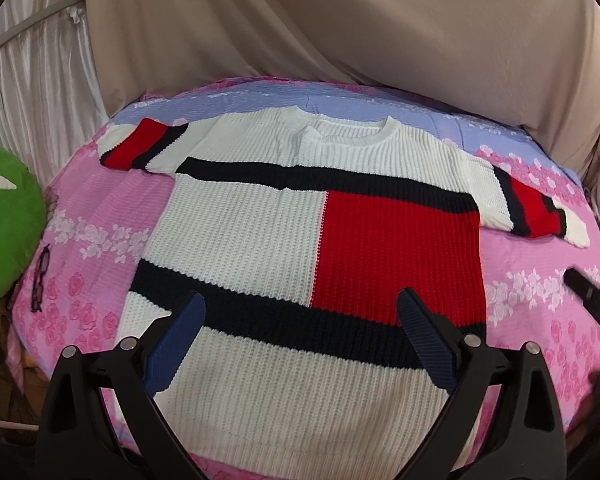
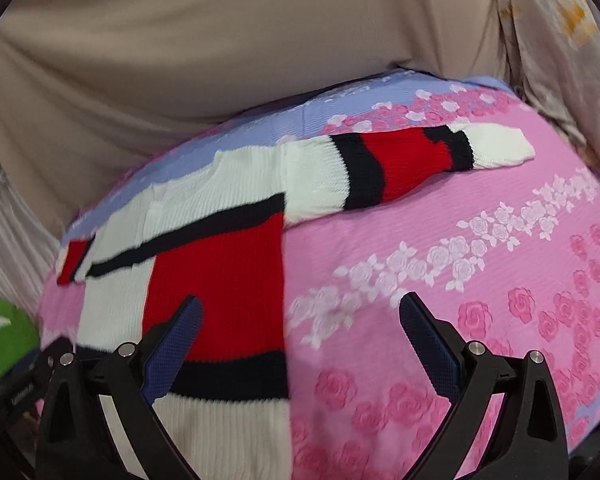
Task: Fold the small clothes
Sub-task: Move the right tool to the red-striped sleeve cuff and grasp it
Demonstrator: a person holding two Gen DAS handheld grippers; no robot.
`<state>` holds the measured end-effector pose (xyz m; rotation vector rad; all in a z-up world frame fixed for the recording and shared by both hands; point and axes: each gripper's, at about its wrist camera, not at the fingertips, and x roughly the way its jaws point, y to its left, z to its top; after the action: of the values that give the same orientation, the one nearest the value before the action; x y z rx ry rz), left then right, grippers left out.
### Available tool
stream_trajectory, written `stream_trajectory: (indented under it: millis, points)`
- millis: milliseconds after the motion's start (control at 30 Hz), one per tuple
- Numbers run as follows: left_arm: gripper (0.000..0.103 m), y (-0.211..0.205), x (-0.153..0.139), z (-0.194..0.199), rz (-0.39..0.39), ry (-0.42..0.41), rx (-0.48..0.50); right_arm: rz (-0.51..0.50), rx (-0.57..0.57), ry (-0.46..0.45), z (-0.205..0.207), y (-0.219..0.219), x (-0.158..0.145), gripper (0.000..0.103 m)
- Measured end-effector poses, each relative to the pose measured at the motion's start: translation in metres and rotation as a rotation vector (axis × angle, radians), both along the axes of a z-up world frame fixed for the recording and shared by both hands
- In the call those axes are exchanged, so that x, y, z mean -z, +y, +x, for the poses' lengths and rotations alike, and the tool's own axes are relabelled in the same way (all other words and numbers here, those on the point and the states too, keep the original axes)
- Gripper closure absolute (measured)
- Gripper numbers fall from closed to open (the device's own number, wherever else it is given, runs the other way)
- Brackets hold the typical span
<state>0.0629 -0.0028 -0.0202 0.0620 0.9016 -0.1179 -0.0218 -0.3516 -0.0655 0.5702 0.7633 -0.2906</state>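
On pink bedspread (image 1: 100,248), sweater (image 1: 260,240) lies flat, neckline away.

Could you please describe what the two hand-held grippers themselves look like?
Both look alike: the left hand-held gripper and the right hand-held gripper have black angular frames with round silver pivot pins, and two dark blue textured fingers. No cables or sleeves show.

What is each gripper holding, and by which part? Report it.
Nothing is held. The left gripper is open above the flat white, red and navy knit sweater; the right gripper is open over its edge and the pink floral bedsheet.
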Motion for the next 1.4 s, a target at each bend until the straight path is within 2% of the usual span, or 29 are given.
stream_trajectory:
  millis: [100, 200, 267, 333, 433, 467, 567, 633, 667, 700, 733, 767, 833, 933, 1000, 1067, 1100, 1133, 1167, 1233, 1300, 1333, 1400]
  points:
    - [0.009, -0.003, 0.010, 0.008, 0.009, -0.004, -0.024, 0.160, 0.148, -0.095, 0.008, -0.086, 0.028, 0.011]
    - [0.009, -0.003, 0.013, 0.011, 0.004, -0.035, -0.090, 0.286, 0.307, -0.130, 0.017, -0.167, 0.062, 0.013]
    - [0.009, -0.001, 0.012, 0.012, -0.028, -0.058, -0.117, 0.302, 0.317, -0.140, 0.029, -0.195, 0.074, 0.016]
    - [0.008, -0.002, 0.015, 0.016, -0.047, -0.027, -0.107, 0.335, 0.321, -0.166, 0.039, -0.216, 0.085, 0.017]
    - [0.008, -0.006, 0.022, 0.022, -0.040, 0.038, -0.086, 0.431, 0.356, -0.210, 0.047, -0.238, 0.105, 0.018]
    - [0.008, -0.008, 0.023, 0.022, -0.037, 0.047, -0.077, 0.417, 0.376, -0.230, 0.048, -0.241, 0.105, 0.023]
    - [0.008, -0.014, 0.027, 0.021, -0.015, 0.056, -0.054, 0.428, 0.369, -0.259, 0.061, -0.244, 0.106, 0.030]
    - [0.008, -0.017, 0.027, 0.020, -0.012, 0.048, -0.039, 0.453, 0.361, -0.280, 0.072, -0.246, 0.108, 0.042]
    - [0.008, -0.018, 0.027, 0.020, -0.010, 0.046, -0.037, 0.460, 0.365, -0.282, 0.076, -0.247, 0.109, 0.057]
    - [0.008, -0.018, 0.027, 0.020, -0.007, 0.045, -0.037, 0.471, 0.369, -0.287, 0.080, -0.247, 0.109, 0.080]
    - [0.008, -0.017, 0.026, 0.022, -0.008, 0.047, -0.038, 0.476, 0.368, -0.293, 0.082, -0.247, 0.107, 0.094]
    - [0.008, -0.016, 0.025, 0.023, -0.010, 0.048, -0.040, 0.465, 0.370, -0.302, 0.084, -0.245, 0.099, 0.098]
    - [0.008, -0.009, 0.023, 0.028, -0.026, 0.049, -0.048, 0.410, 0.306, -0.390, 0.086, -0.227, 0.065, 0.100]
    - [0.008, 0.005, 0.018, 0.033, -0.053, 0.032, -0.061, 0.309, 0.048, -0.498, 0.112, -0.162, -0.011, 0.100]
    - [0.008, 0.014, 0.015, 0.038, -0.059, 0.018, -0.071, 0.243, -0.206, -0.524, 0.147, -0.089, -0.057, 0.100]
    - [0.008, 0.023, 0.012, 0.043, -0.063, 0.010, -0.088, 0.242, -0.429, -0.494, 0.180, -0.014, -0.074, 0.100]
    - [0.008, 0.030, 0.010, 0.046, -0.068, 0.009, -0.104, 0.264, -0.512, -0.453, 0.194, 0.022, -0.071, 0.100]
    - [0.008, 0.035, 0.008, 0.047, -0.076, 0.008, -0.115, 0.263, -0.544, -0.414, 0.202, 0.046, -0.065, 0.100]
    - [0.008, 0.041, 0.005, 0.048, -0.088, 0.001, -0.130, 0.252, -0.542, -0.374, 0.206, 0.062, -0.056, 0.100]
    - [0.007, 0.052, 0.002, 0.046, -0.102, -0.014, -0.145, 0.266, -0.428, -0.293, 0.202, 0.060, -0.032, 0.093]
    - [0.007, 0.060, 0.003, 0.045, -0.095, -0.017, -0.138, 0.292, -0.262, -0.230, 0.179, 0.025, -0.008, 0.070]
    - [0.007, 0.061, 0.005, 0.045, -0.086, -0.016, -0.129, 0.273, -0.151, -0.200, 0.160, -0.004, 0.003, 0.066]
    - [0.007, 0.063, 0.011, 0.044, -0.066, -0.011, -0.115, 0.215, 0.040, -0.156, 0.120, -0.058, 0.012, 0.051]
